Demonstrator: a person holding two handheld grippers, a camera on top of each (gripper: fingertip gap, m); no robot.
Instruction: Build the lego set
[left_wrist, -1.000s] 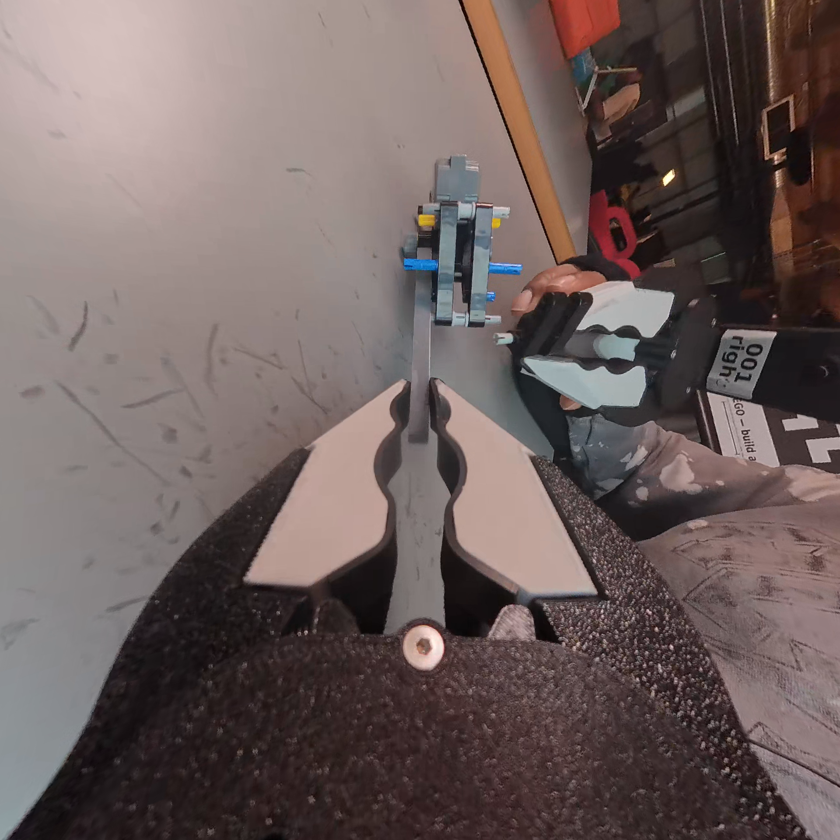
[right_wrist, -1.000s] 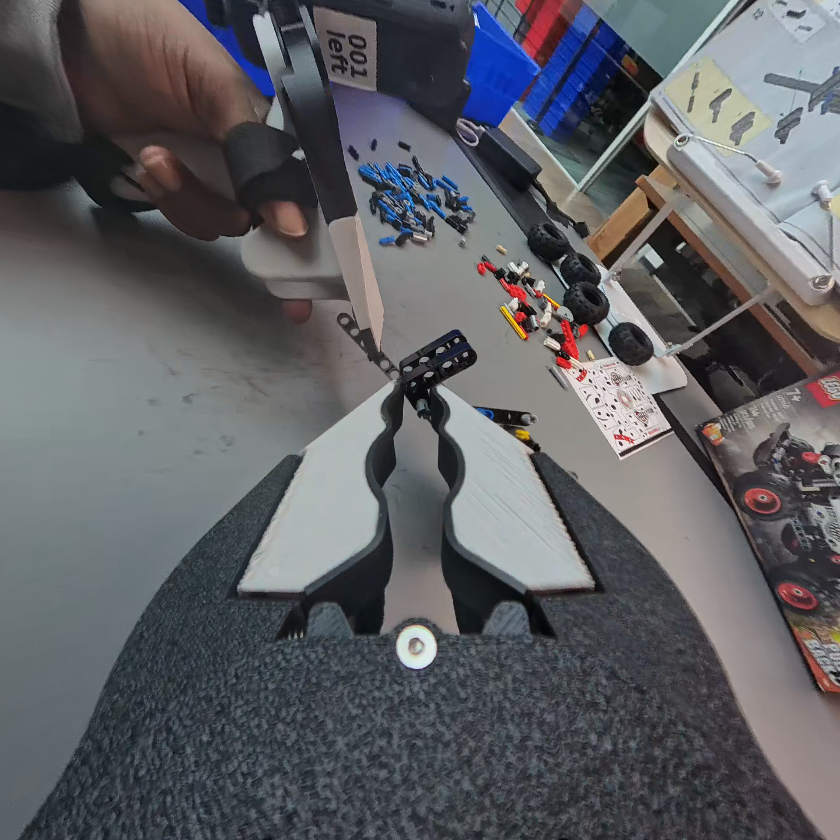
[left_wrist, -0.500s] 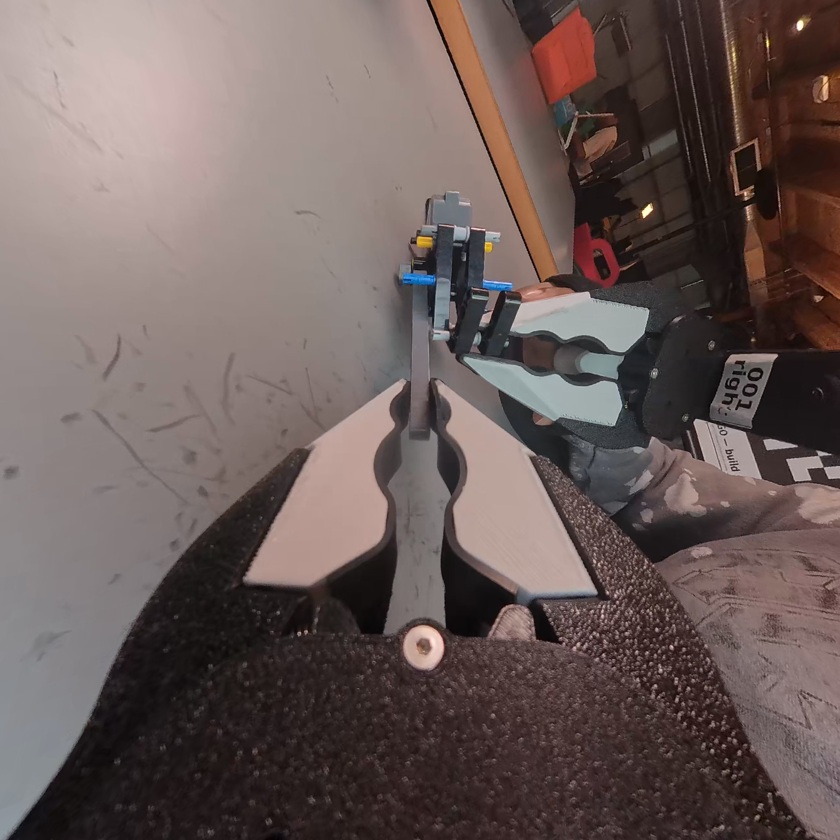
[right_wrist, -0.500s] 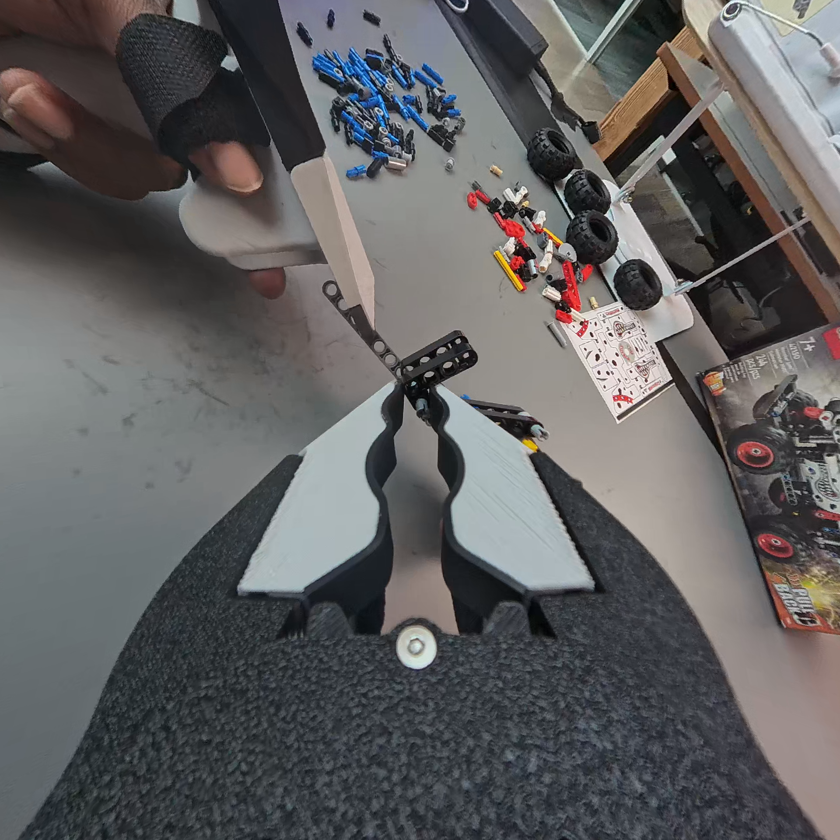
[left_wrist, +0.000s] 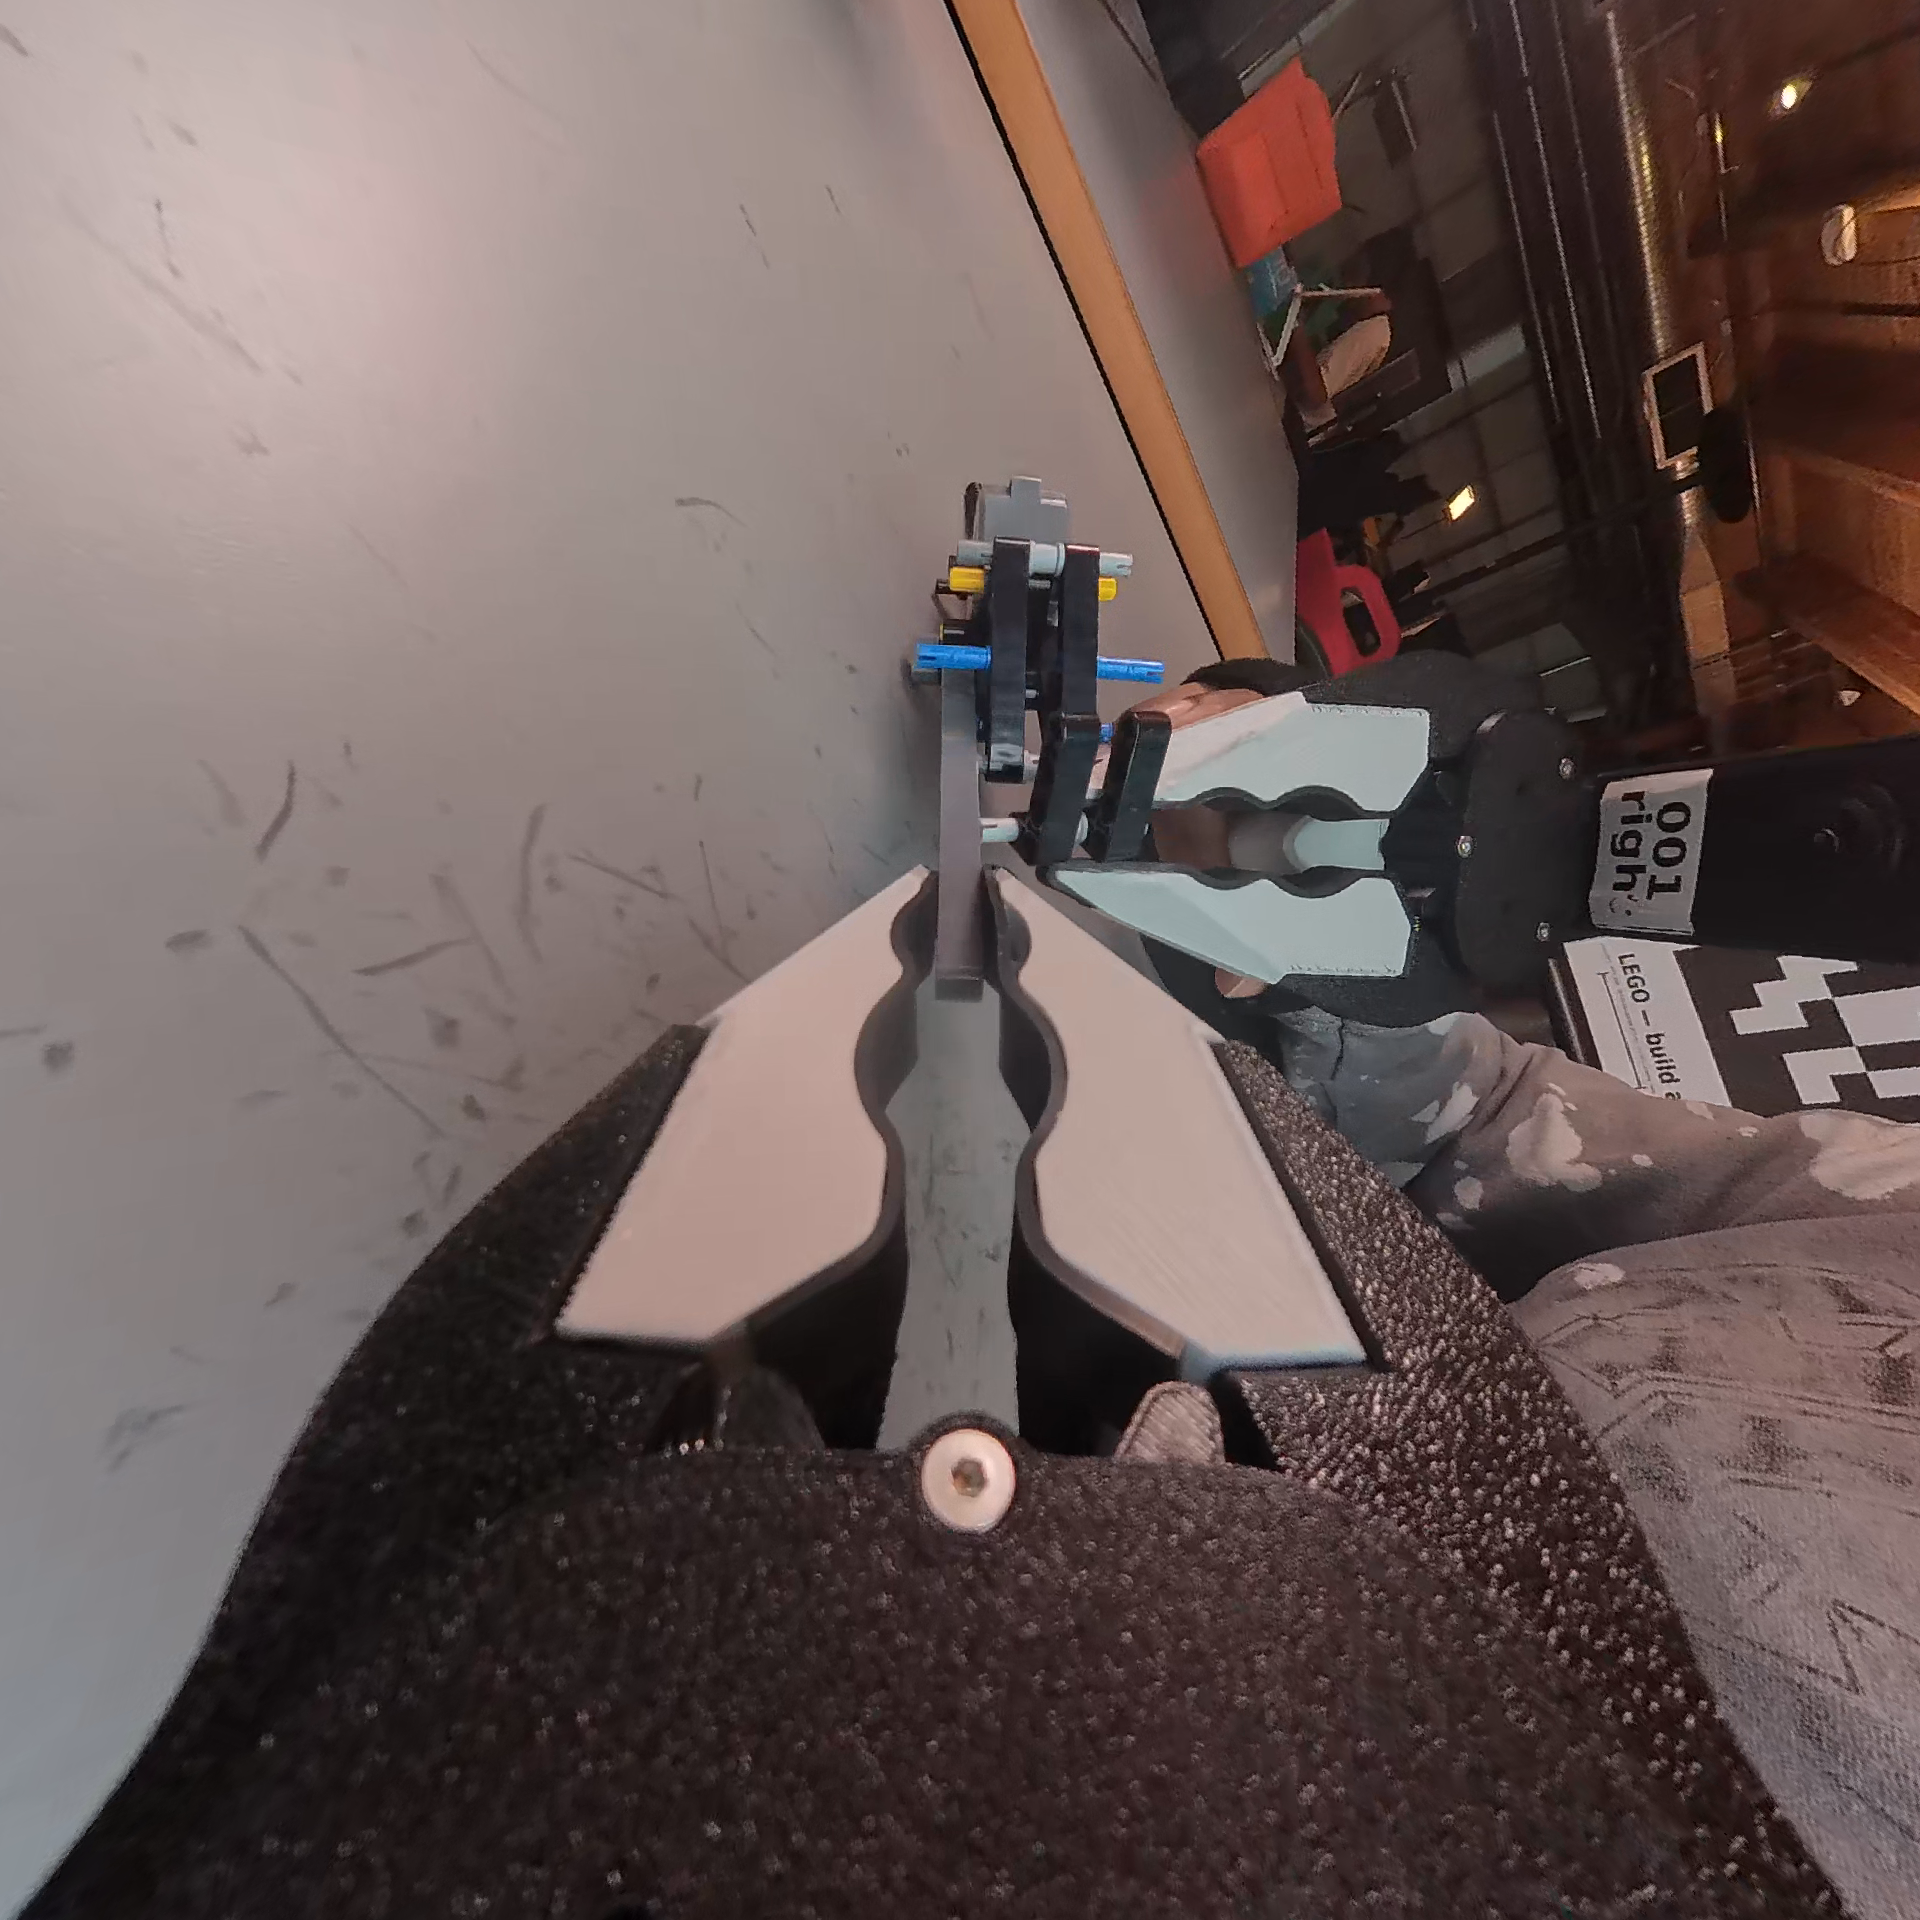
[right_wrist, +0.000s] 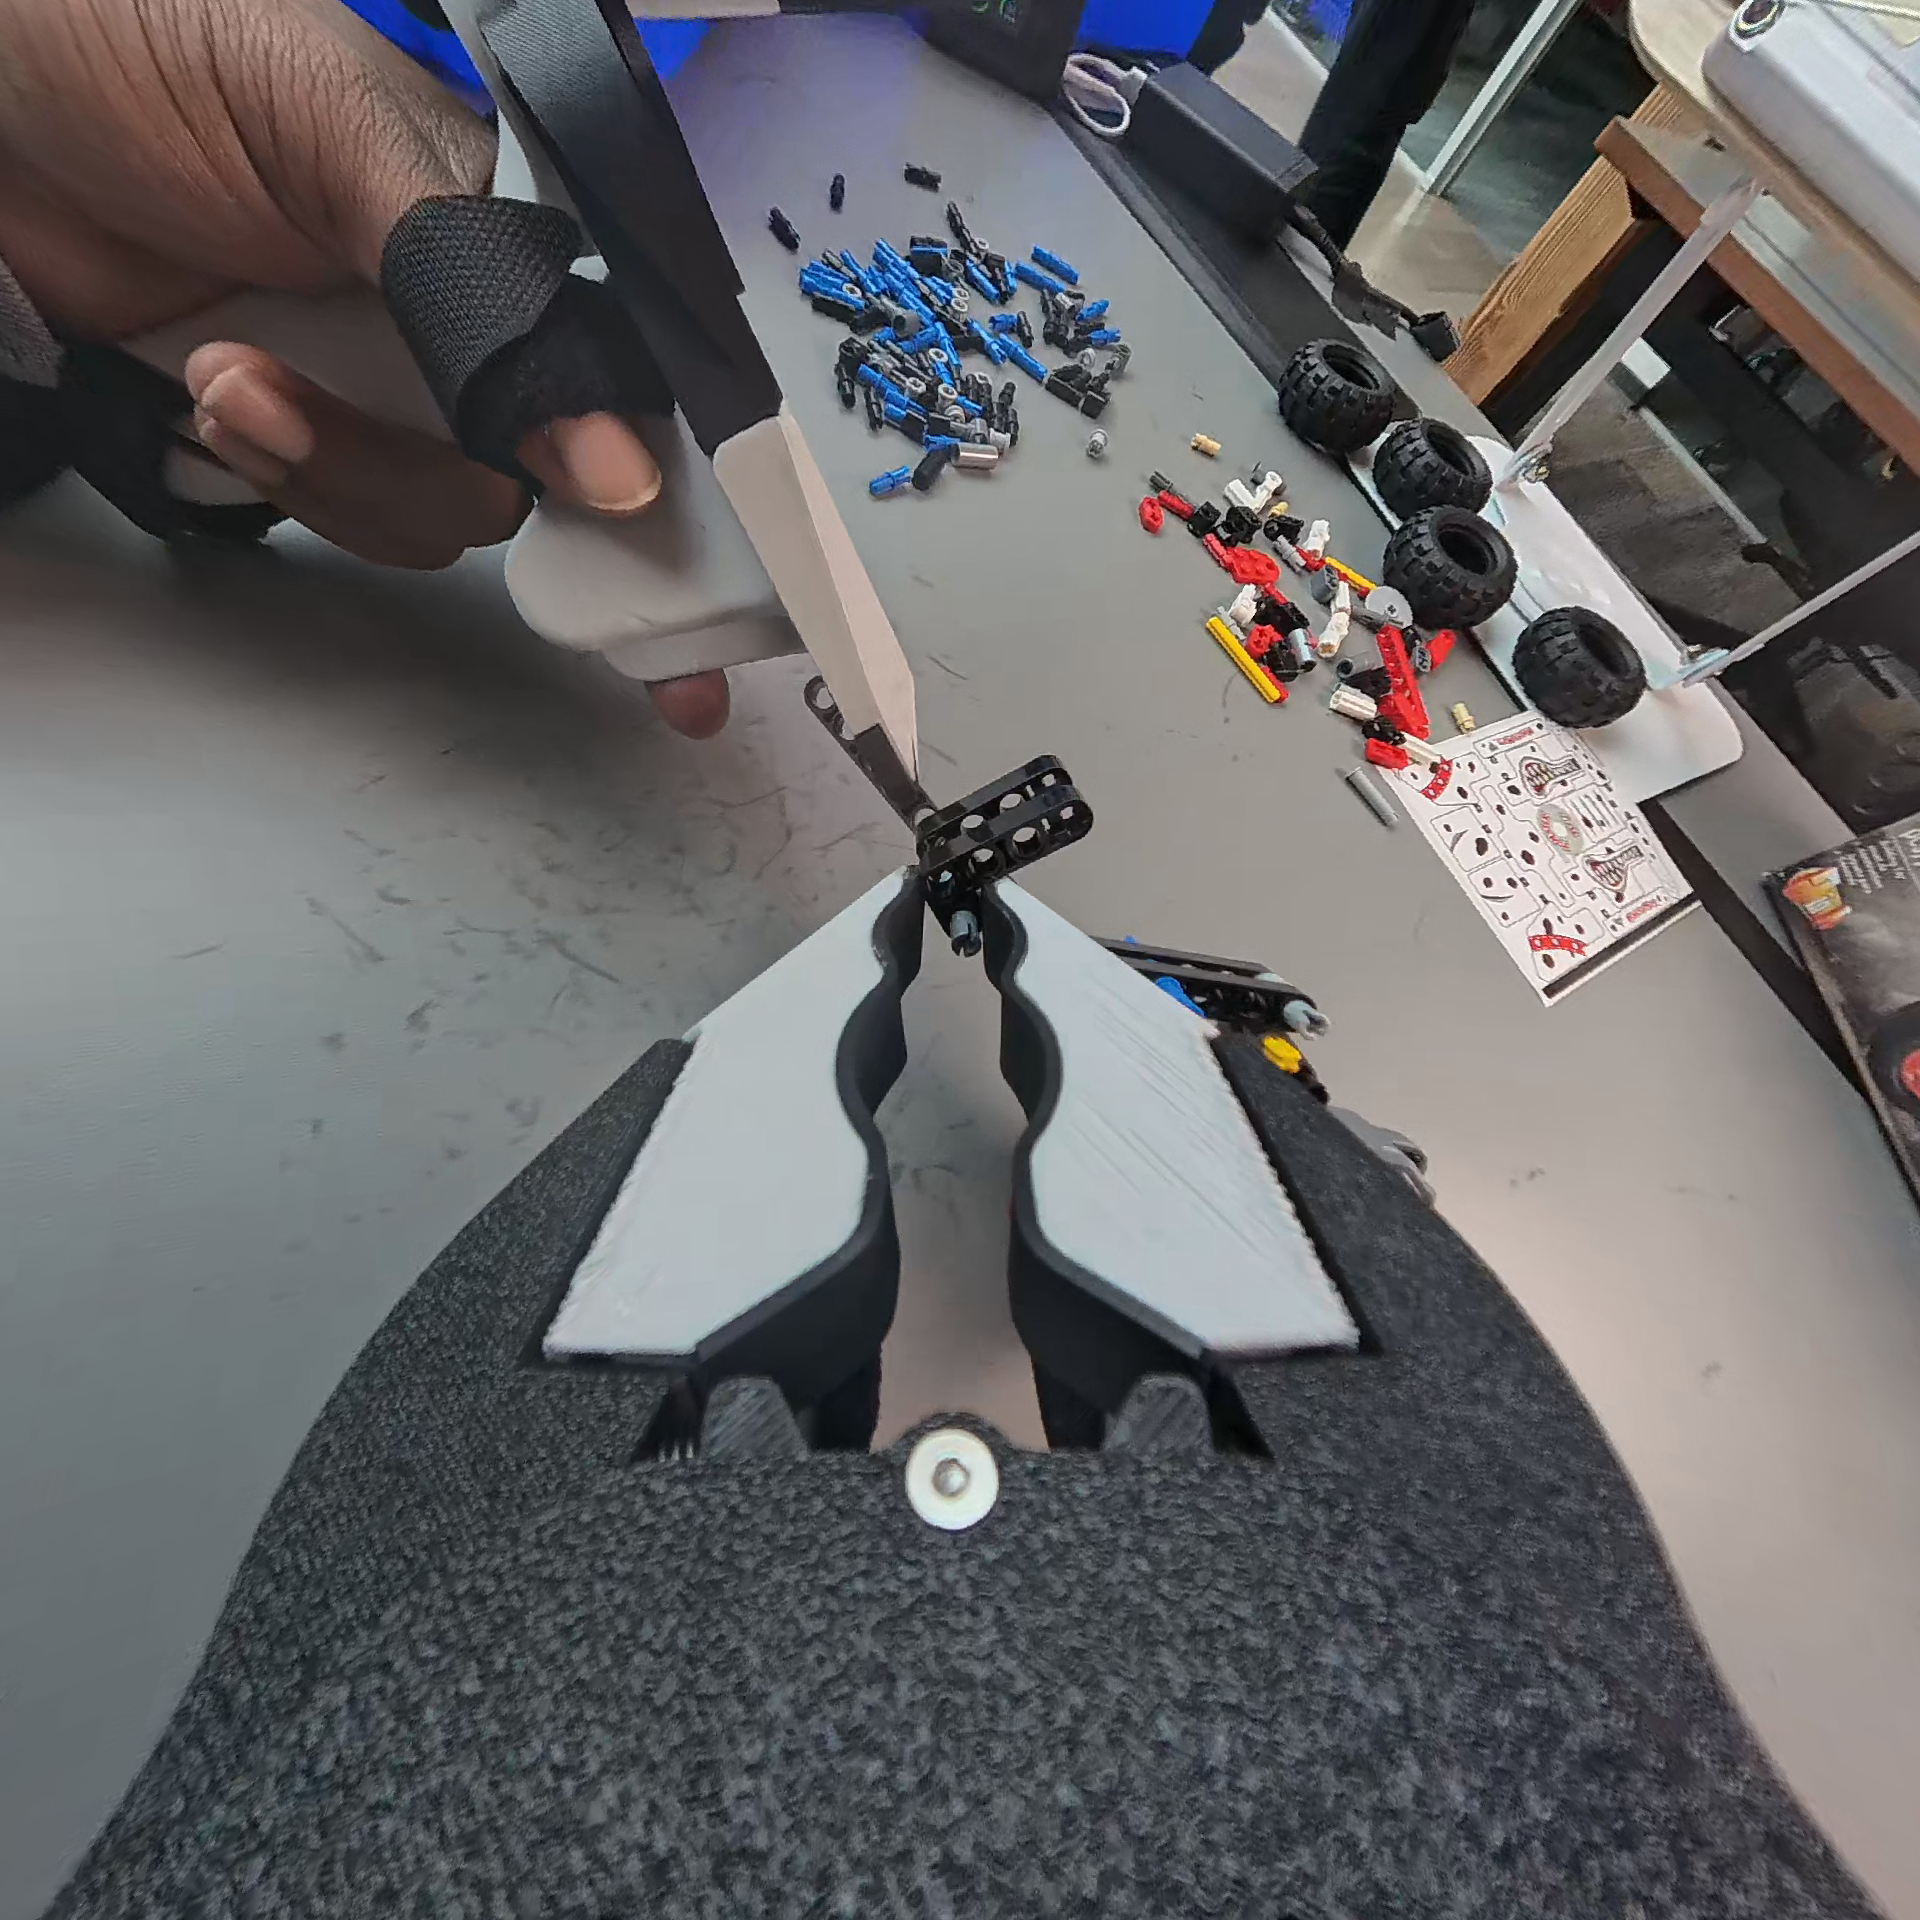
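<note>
My left gripper (left_wrist: 958, 909) is shut on the long dark grey beam (left_wrist: 956, 790) of a small lego assembly (left_wrist: 1023, 634) of black beams with blue and yellow pins, held over the grey table (left_wrist: 468, 520). My right gripper (right_wrist: 951, 899) is shut on a short black beam with holes (right_wrist: 1006, 826). In the left wrist view the right gripper (left_wrist: 1107, 821) comes in from the right and its black beam (left_wrist: 1130, 779) touches the assembly's lower right side. In the right wrist view the left gripper (right_wrist: 899, 743) holds the thin beam (right_wrist: 847, 727), which meets the black piece.
On the table beyond lie a pile of blue and black pins (right_wrist: 956, 322), a pile of red, white and yellow parts (right_wrist: 1309, 613), several black tyres (right_wrist: 1444, 551), a sticker sheet (right_wrist: 1538, 842) and the set's box (right_wrist: 1860, 966). The table's wooden edge (left_wrist: 1101, 301) runs behind the assembly. My left and right fingertips are right by each other.
My right gripper has moved in with the black beam from a gap beside the assembly until the beam touches it. My left gripper keeps its hold on the grey beam.
</note>
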